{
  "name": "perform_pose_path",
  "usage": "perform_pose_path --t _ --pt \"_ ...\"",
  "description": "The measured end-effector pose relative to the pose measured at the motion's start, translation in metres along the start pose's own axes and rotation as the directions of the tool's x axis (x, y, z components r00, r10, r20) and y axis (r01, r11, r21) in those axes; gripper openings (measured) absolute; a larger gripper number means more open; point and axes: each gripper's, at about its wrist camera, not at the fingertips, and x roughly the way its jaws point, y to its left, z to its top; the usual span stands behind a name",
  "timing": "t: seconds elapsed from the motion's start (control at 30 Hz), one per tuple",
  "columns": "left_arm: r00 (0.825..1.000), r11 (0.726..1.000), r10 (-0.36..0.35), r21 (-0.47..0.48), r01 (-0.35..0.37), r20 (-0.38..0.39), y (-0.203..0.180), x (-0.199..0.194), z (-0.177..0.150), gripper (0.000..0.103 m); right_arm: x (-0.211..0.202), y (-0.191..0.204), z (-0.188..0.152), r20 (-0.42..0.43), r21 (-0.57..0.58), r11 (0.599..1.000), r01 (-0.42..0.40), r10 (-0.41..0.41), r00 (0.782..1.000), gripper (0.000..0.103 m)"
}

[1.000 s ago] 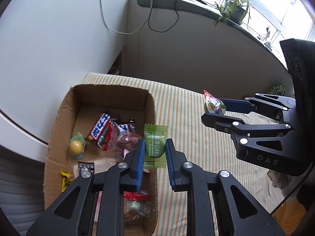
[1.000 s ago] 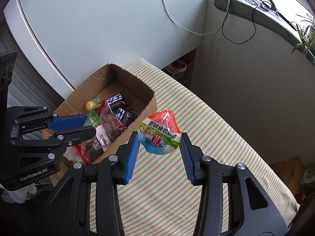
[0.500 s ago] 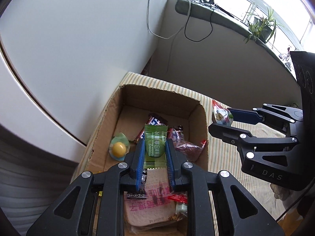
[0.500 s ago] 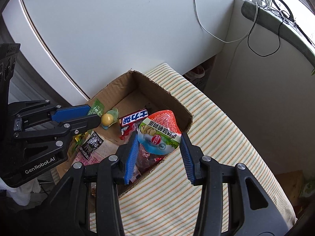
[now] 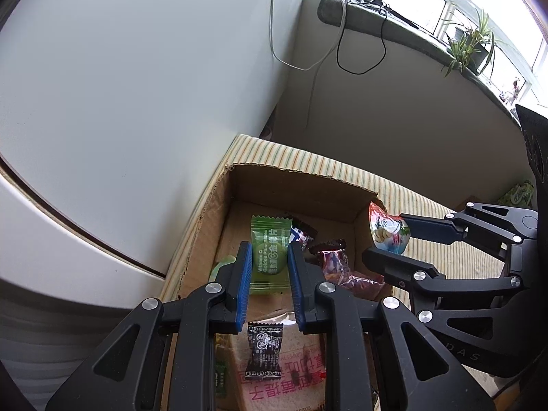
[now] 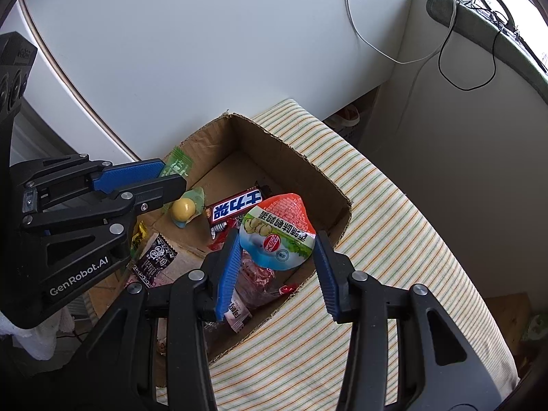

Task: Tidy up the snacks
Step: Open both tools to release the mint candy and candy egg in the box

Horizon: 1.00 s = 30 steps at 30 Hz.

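Note:
My left gripper (image 5: 268, 267) is shut on a green plum-slice candy packet (image 5: 269, 254) and holds it above the cardboard box (image 5: 294, 178). It also shows in the right wrist view (image 6: 161, 179), over the box's left side. My right gripper (image 6: 275, 257) is shut on a round red, white and blue snack pouch (image 6: 277, 231), above the box's right wall (image 6: 328, 185). That pouch also shows in the left wrist view (image 5: 388, 231). The box holds several snacks: a blue chocolate bar (image 6: 234, 207), a yellow ball candy (image 6: 183, 208), a black packet (image 6: 154, 257).
The box sits on a striped cloth surface (image 6: 394, 239) next to a white wall (image 6: 205, 51). A window sill (image 5: 394, 24) with cables and a plant (image 5: 469, 44) runs behind. A pink-lettered packet (image 5: 284, 376) lies in the box below my left gripper.
Both grippers have moved left with their snacks, from over the striped cloth to over the box. Both have stayed shut on their packets.

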Motion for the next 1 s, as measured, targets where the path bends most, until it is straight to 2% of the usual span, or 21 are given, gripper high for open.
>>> perform_pose_path --t 0.5,0.53,0.57,0.6,0.63,0.7,0.83,1.0 --pt "1.0 1.0 0.002 0.0 -0.002 -0.018 0.003 0.004 0.002 0.02 0.002 0.005 -0.002 -0.01 -0.019 1.0 -0.013 0.013 1.0 0.045" --pt "1.0 1.0 0.002 0.001 -0.002 -0.019 0.002 0.004 0.002 0.02 0.002 0.006 -0.003 -0.009 -0.023 1.0 -0.009 0.009 1.0 0.046" --pt "1.0 1.0 0.003 0.001 -0.003 -0.02 0.003 0.004 0.002 0.02 0.001 0.006 -0.003 -0.007 -0.026 1.0 -0.005 0.005 1.0 0.053" --pt "1.0 1.0 0.004 0.002 -0.004 -0.02 0.003 0.004 0.002 0.023 -0.001 0.006 -0.003 -0.002 -0.029 1.0 -0.001 0.001 1.0 0.06" --pt "1.0 1.0 0.006 0.003 -0.006 -0.019 0.002 0.004 0.002 0.027 -0.003 0.006 -0.003 0.006 -0.031 1.0 0.0 0.0 1.0 0.062" --pt "1.0 1.0 0.008 0.003 -0.008 -0.015 0.003 0.004 0.003 0.041 -0.005 0.006 -0.002 0.01 -0.031 1.0 -0.001 0.001 1.0 0.063" --pt "1.0 1.0 0.014 0.002 -0.014 -0.013 0.003 0.004 0.003 0.041 -0.006 0.006 -0.002 0.005 -0.04 0.999 0.004 -0.004 1.0 0.065" --pt "1.0 1.0 0.013 0.002 -0.013 -0.018 0.004 0.004 0.002 0.05 -0.009 0.006 -0.003 0.006 -0.041 0.999 0.003 -0.003 1.0 0.069"
